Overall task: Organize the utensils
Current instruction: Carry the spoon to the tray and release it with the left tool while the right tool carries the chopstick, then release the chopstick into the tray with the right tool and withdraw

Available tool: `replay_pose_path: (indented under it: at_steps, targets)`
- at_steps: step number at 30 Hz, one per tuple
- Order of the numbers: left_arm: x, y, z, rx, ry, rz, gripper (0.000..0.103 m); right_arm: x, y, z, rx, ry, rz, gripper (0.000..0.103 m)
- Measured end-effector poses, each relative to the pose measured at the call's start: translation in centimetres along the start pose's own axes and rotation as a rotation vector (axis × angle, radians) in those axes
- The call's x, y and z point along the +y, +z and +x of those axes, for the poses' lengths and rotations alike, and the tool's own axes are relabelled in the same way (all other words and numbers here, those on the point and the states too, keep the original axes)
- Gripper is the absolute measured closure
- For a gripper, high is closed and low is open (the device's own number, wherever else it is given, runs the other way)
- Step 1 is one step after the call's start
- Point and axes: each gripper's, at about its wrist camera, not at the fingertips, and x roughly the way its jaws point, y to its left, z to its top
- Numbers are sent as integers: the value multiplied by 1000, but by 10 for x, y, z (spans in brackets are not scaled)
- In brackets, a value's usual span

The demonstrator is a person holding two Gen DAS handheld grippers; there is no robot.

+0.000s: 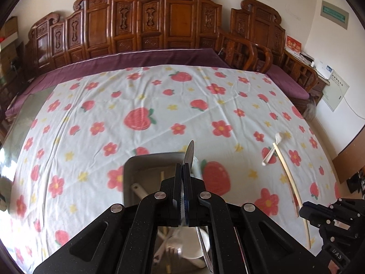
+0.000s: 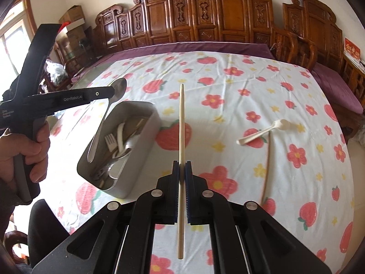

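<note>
Utensils split between both grippers: the right gripper (image 2: 182, 163) clenches a pale wooden chopstick (image 2: 181, 123) upright, while the left gripper (image 1: 182, 166) grips a long metal spoon (image 2: 118, 88) above the grey rectangular metal tray (image 2: 139, 106) of cutlery. Farther right, a white plastic spoon (image 2: 264, 131) lies on the strawberry-print tablecloth (image 2: 228, 91).

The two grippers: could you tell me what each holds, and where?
Left gripper: metal spoon, near its bowl. Right gripper: chopstick, around mid-length.
</note>
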Motion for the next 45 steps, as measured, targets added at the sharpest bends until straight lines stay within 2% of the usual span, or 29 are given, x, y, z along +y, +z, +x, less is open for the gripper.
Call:
replay_pose_path:
  at_steps: [10, 18, 21, 31, 35, 45]
  targets:
    - [35, -17, 16, 36, 27, -46, 102, 38, 5, 8, 21, 19, -53, 97]
    - [44, -30, 28, 72, 16, -67, 102, 61, 11, 14, 34, 30, -90, 97]
    - [49, -34, 29, 83, 13, -81, 99, 68, 12, 19, 42, 34, -101, 97]
    - [78, -55, -1, 51, 27, -104, 96, 92, 17, 46, 71, 80, -98, 97]
    - [89, -67, -13, 44, 40, -105, 89, 102, 22, 61, 82, 112, -66, 97]
    - [102, -89, -37, 31, 77, -75, 89, 112, 35, 97, 99, 134, -8, 97]
